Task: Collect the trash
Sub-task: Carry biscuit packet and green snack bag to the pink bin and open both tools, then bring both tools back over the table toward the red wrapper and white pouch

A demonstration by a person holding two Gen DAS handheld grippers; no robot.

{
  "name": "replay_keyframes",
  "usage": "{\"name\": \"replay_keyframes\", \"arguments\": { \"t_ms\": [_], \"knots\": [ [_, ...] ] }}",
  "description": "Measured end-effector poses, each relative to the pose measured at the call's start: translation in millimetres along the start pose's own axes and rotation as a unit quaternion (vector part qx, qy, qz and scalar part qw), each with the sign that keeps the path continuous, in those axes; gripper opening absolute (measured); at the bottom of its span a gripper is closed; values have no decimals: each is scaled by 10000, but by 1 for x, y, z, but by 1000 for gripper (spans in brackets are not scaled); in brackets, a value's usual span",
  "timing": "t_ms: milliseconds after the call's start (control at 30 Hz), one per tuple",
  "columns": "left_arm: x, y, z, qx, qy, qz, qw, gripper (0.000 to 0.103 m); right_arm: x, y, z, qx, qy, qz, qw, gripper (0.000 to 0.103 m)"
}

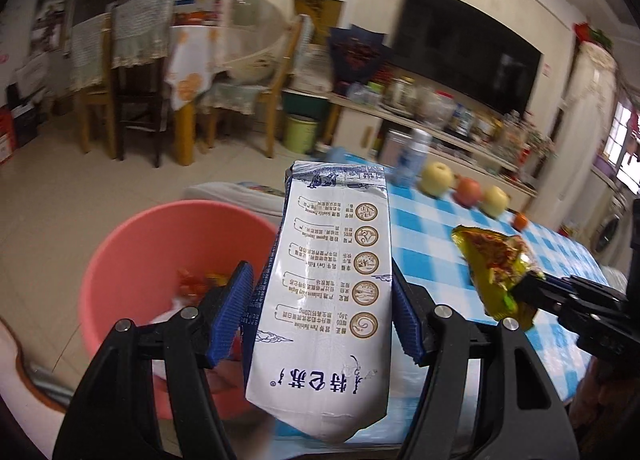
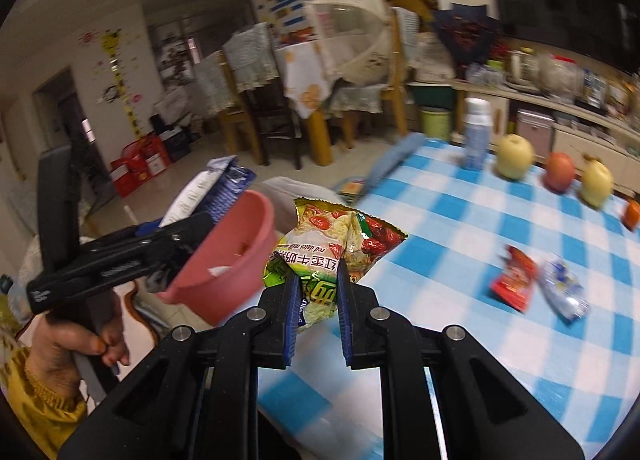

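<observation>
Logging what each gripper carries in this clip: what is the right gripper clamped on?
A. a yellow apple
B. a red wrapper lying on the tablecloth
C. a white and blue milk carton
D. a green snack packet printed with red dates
D: in the right wrist view the right gripper pinches the green snack packet; the milk carton sits in the left gripper.

Black plastic claw (image 2: 318, 280) frames, ribbed blue pads (image 1: 236, 308), silver pivot screws; mustard-yellow knit sleeve, bare hand (image 2: 72, 344).
</observation>
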State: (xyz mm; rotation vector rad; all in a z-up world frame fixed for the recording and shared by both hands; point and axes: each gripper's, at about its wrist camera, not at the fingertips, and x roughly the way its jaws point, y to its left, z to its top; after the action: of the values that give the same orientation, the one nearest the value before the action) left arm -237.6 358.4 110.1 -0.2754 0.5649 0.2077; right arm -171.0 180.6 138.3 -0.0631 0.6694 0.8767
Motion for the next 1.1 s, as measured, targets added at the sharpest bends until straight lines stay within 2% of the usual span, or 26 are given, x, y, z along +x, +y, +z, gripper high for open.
{"name": "replay_keyframes", "arguments": {
  "t_ms": [200,367,400,433,467,500,533,567,600,633,667,767,900,1067,1100],
  "knots": [
    [-1,48,3,-485,-114,447,9978,66,55,59,24,-483,161,444,9977,18],
    [13,76,4,-753,-65,564,9955,66,96,86,31,-697,340,570,9954,18],
    [16,81,3,-793,-49,617,9949,66,105,89,31,-733,381,573,9949,21],
    [22,86,1,-865,10,712,9937,68,116,92,31,-793,500,564,9940,24],
    [27,94,0,-917,69,753,9929,75,124,93,29,-807,577,520,9937,30],
    [30,100,-1,-971,143,812,9919,82,129,92,27,-759,601,437,9943,44],
    [34,103,-4,-1008,210,871,9909,83,131,90,25,-663,600,411,9951,56],
    [34,107,-6,-1017,255,887,9905,83,132,84,23,-490,608,411,9961,63],
    [33,112,-7,-1026,293,921,9900,84,132,82,21,-396,626,394,9965,75],
    [32,113,-9,-1027,275,907,9902,84,129,74,18,-256,682,313,9969,84],
    [30,114,-9,-1029,215,879,9906,85,127,68,15,-160,737,228,9969,87],
    [24,119,-9,-1077,117,893,9901,87,120,50,9,151,911,-54,9957,89],
    [15,113,-10,-1080,12,846,9905,88,107,27,0,307,1128,-756,9903,93],
    [3,104,-13,-1169,-322,504,9913,88,94,3,-10,66,1426,-2135,9665,96],
    [2,101,-13,-1199,-406,389,9912,88,91,-1,-13,1,1442,-2261,9634,96]
  ]
}}
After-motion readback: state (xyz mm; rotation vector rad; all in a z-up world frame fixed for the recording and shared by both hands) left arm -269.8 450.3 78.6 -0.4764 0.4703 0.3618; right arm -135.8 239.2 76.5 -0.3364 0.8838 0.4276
